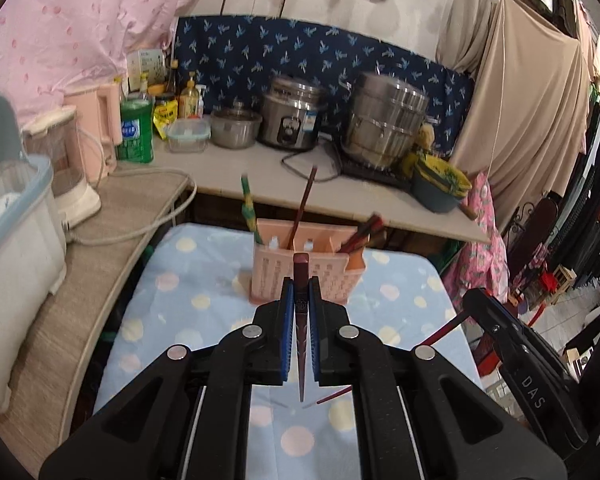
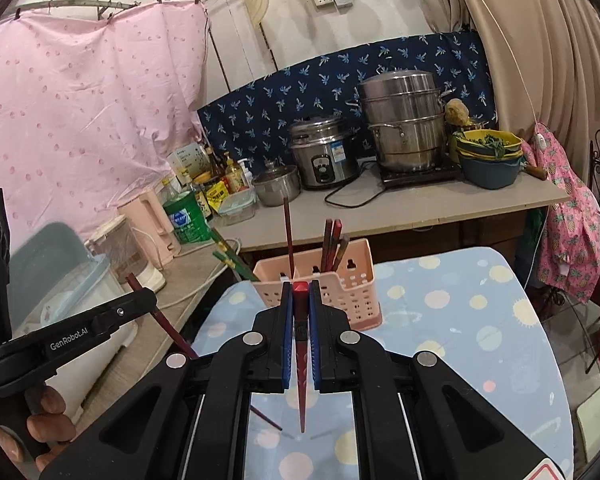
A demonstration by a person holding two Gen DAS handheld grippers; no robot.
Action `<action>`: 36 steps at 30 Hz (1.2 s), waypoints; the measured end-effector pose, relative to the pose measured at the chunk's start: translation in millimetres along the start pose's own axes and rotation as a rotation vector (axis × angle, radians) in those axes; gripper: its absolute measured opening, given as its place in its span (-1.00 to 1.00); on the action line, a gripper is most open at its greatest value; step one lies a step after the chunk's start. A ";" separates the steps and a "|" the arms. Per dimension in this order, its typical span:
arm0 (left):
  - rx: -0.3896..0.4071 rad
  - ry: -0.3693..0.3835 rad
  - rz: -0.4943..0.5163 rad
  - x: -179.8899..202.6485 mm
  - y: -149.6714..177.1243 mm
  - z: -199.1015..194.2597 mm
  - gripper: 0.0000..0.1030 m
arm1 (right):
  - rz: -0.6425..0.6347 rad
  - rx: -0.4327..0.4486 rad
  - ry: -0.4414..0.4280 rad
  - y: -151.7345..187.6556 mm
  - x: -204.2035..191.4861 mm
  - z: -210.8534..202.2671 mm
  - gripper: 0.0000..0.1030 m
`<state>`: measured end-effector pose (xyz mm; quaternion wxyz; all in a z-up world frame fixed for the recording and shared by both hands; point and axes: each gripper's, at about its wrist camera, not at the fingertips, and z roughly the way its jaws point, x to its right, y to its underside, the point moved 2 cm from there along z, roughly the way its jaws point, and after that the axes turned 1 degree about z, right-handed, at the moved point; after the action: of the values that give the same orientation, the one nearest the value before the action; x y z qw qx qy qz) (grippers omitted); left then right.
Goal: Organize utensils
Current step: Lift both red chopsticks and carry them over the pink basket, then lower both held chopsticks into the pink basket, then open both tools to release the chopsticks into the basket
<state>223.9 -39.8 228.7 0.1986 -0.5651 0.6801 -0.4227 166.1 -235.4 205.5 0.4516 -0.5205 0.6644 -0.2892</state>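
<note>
Chopsticks and a pink slotted holder [image 1: 300,276] on the dotted blue cloth.

The holder stands upright, split into compartments: a green chopstick [image 1: 247,210] leans in the left one, a single dark red chopstick [image 1: 303,208] stands in the middle, and a bundle of dark red chopsticks [image 2: 332,246] fills the right. Two more dark red chopsticks are held nearly upright, tips down, one [image 1: 301,320] clamped in the left tool [image 1: 301,292], the other [image 2: 301,328] in the right tool [image 2: 301,296].

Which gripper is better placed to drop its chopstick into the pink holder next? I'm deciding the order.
Either could, but the right gripper looks slightly better placed: its red-tipped chopstick lines up just before the pink holder, which looks nearer in its view. The left gripper, jaws shut on a dark chopstick, appears farther back.
</note>
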 end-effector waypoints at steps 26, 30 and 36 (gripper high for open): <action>0.153 -0.104 0.001 -15.4 -120.6 92.6 -0.87 | 0.026 0.122 0.033 -117.1 2.8 126.6 -0.86; 0.115 -0.102 -0.009 -20.6 -108.7 113.2 -0.87 | 0.040 0.072 0.036 -100.3 7.3 146.4 -0.86; 0.064 -0.098 -0.008 -22.9 -90.6 131.8 -0.85 | 0.030 0.025 0.039 -83.3 10.5 159.9 -0.86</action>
<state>383.3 -64.9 222.0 0.2480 -0.5812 0.6535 -0.4168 345.6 -255.8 205.6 0.4494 -0.4991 0.6771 -0.3008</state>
